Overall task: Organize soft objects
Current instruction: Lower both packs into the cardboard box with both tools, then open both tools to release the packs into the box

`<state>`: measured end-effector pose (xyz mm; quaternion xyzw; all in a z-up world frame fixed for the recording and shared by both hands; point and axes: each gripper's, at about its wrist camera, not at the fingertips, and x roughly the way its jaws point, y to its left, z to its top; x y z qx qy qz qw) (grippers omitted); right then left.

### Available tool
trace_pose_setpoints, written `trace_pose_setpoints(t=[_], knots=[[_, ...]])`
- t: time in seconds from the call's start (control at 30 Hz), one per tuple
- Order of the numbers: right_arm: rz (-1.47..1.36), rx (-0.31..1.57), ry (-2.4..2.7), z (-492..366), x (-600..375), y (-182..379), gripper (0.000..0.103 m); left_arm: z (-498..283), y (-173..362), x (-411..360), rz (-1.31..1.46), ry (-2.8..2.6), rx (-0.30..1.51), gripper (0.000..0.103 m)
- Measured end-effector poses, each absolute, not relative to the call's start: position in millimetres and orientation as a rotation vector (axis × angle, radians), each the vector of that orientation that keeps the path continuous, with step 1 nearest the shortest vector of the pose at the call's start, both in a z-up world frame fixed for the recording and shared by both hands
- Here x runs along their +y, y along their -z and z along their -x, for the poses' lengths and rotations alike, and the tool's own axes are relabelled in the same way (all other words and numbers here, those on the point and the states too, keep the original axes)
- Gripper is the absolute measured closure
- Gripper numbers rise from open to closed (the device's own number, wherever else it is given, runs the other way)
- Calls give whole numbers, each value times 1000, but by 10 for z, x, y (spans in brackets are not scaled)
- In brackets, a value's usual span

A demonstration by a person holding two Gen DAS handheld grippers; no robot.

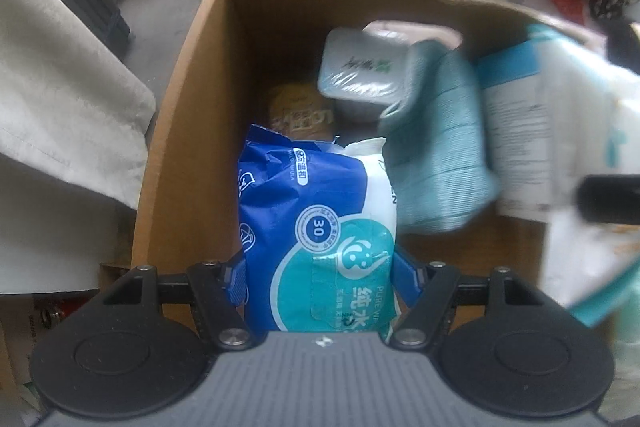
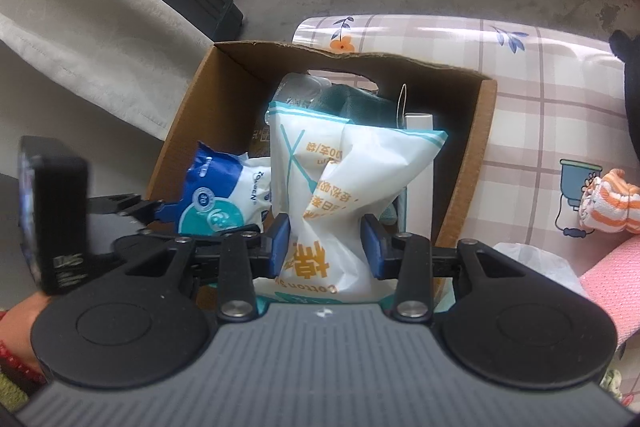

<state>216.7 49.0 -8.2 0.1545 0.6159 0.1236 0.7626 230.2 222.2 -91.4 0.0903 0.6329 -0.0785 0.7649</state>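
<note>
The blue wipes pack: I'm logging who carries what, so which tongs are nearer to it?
Left. The left tongs clamp the blue wipes pack over the cardboard box; the right tongs grip the white cotton-swab bag beside it.

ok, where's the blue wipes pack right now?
The blue wipes pack is clamped in the left gripper, over the cardboard box, left of the white cotton-swab bag in the right-wrist view.

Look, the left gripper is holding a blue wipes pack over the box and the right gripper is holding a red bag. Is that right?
Almost. The right gripper holds a white cotton swab bag with teal and orange print, not a red one; the right wrist view shows it pinched between the pads. The left gripper does hold the blue wipes pack over the cardboard box.
</note>
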Motion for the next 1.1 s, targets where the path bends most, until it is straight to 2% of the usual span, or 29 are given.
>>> trace_pose_setpoints(t=[0.4,0.9,1.1], knots=[[-343,1393,-264,-2088,680,281,64,-2320,1184,2215,-259,164,1374,29],[-349,1522,-295,-2047,1071,558,64,-2270,380,2610,-158,82,1284,27],[-351,1569,-262,-2143,1239,907,64,-2304,393,2707,-105,48,1292,27]])
